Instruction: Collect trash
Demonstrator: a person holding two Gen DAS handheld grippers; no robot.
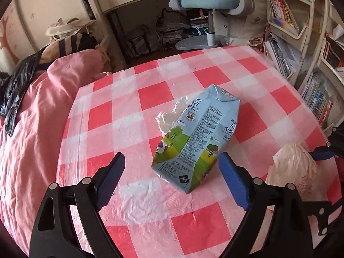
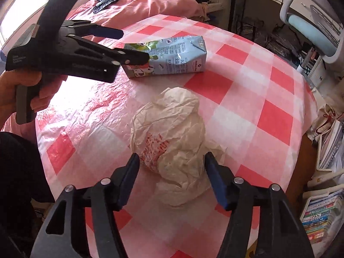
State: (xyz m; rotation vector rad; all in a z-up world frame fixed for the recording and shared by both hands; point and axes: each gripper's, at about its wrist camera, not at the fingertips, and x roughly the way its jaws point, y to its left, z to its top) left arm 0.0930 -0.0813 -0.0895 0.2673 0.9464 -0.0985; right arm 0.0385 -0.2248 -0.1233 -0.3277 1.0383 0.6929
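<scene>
Left gripper fingers wide around milk carton; right gripper wide around crumpled bag (neither gripped).

Bright daylight enters from the window at upper left, throwing white glare on the glossy tabletop. Fisheye bends the edges; corners go black.

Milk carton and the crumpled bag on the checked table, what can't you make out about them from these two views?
- Milk carton: small print too fine to read in the left wrist view; in the right wrist view the left hand-held gripper covers its near end.
- Crumpled bag: red print creased and unreadable; contents hidden; left wrist view shows only part, by the frame edge.
- White scrap: partly behind the carton; unseen in the right wrist view.
</scene>
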